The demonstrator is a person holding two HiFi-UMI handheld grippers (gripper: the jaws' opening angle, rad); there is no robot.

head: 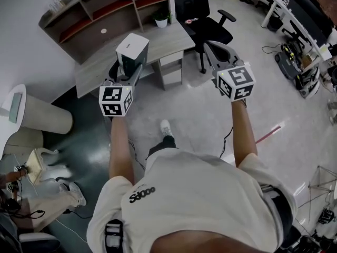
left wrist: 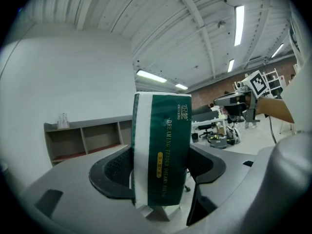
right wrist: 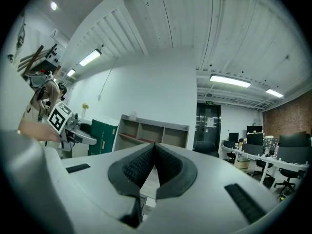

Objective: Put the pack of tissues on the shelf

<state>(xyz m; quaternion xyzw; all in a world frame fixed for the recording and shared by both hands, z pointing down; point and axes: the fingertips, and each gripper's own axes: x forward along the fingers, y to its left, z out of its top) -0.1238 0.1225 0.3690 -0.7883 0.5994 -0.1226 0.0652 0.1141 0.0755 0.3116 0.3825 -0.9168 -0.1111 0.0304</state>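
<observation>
The pack of tissues point(left wrist: 163, 155) is green with a white edge and stands upright between the jaws of my left gripper point(left wrist: 161, 172), which is shut on it. In the head view the pack point(head: 132, 50) is held up over the grey desk point(head: 168, 41) by the left gripper point(head: 128, 68). The wooden shelf point(head: 100, 9) stands at the back of that desk, against the wall, and shows ahead as the shelf point(left wrist: 87, 138) beyond the pack. My right gripper point(head: 210, 46) hovers to the right, shut and empty, its jaws meeting point(right wrist: 154, 146).
A black office chair point(head: 208, 25) stands right of the desk, with a small potted plant point(head: 161, 17) at the desk's far corner. A round white table point(head: 31, 115) is at the left. More desks point(head: 295, 20) with gear line the right side.
</observation>
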